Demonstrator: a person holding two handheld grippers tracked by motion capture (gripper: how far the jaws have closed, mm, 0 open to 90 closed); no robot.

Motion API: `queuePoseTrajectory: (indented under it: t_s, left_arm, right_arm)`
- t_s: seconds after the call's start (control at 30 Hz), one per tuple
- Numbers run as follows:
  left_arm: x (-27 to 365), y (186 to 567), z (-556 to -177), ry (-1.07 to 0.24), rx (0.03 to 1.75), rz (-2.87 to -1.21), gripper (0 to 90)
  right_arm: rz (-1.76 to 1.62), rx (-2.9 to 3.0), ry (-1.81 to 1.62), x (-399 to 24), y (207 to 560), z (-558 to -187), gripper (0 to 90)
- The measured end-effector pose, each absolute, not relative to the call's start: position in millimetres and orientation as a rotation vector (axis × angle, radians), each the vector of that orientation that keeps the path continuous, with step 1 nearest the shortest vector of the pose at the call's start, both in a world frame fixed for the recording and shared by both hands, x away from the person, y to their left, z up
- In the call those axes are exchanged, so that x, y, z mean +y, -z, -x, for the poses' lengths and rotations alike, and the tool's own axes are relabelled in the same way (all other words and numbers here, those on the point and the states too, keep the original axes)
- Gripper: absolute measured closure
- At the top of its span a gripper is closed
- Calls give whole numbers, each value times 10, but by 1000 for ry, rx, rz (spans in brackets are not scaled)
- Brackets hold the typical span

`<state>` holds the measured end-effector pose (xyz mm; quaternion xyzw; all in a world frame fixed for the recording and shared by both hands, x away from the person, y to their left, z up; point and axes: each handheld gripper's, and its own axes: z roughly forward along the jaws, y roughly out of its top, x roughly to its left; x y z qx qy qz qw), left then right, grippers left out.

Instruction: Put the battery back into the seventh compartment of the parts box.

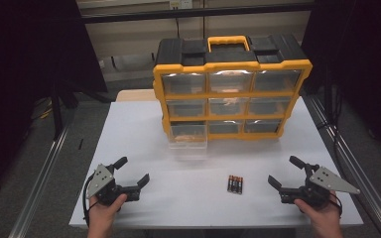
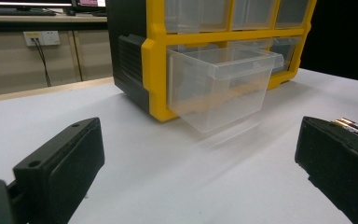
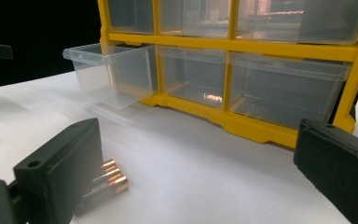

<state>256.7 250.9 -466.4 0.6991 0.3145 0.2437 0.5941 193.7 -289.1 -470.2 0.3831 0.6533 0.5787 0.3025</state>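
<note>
Both tools, left tool and right tool, wide open and empty, flanking batteries (probably destined for the pulled-out bottom-left drawer) on the worktop.

The drawer cabinet stands at the counter's far side, before me. Its lower-left drawer sticks out. Batteries lie between my claws.

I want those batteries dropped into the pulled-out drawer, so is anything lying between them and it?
Nothing visible: bare white table lies between the batteries and the open bottom-left drawer, which looks empty.
</note>
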Motion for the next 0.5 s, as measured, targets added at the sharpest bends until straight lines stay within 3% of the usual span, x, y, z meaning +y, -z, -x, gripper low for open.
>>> queuePoseTrajectory:
  t_s: [0.5]
  left_arm:
    - [2301,4616,-2609,-517,738,-1642,10]
  right_arm:
    - [-1007,1734,-1539,-2887,4695,-1944,11]
